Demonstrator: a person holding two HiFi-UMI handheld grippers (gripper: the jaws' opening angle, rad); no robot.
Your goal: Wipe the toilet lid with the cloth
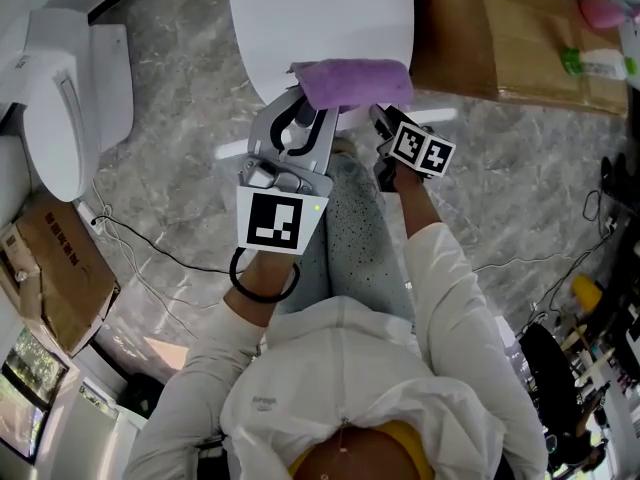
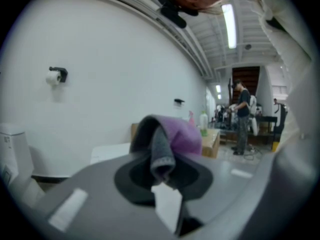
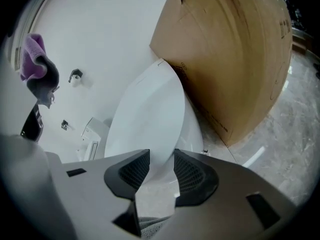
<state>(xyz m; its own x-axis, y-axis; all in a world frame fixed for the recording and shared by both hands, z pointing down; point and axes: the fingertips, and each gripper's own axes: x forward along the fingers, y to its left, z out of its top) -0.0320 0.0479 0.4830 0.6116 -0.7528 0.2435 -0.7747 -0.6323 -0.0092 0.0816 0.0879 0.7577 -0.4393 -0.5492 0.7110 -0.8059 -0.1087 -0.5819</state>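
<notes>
Toilet lid [image 1: 320,13]: white and oval, ahead of both pairs of jaws. In the right gripper view it fills the space just beyond the jaw gap, and a large cardboard box [image 3: 230,59] stands directly to its right.

Cloth [image 1: 355,83]: purple on one face and grey on the other, pinched in the left gripper [image 1: 308,108]. The left gripper view shows the two jaws closed on a grey fold. The rest of the cloth bunches above and ahead of the tips and spills to their right. In the head view the cloth overlaps the lid's near edge; whether it touches the lid cannot be told.

Right gripper [image 1: 382,123]: just right of the left one, under the cloth's right end. Its ribbed pads [image 3: 134,170] stand partly apart with nothing between them; only the lid and the marbled floor [image 3: 280,134] show through the gap. Seen from these jaws, the cloth sits far to the upper left.

A second toilet [image 1: 70,88] stands well left of the left jaws.
</notes>
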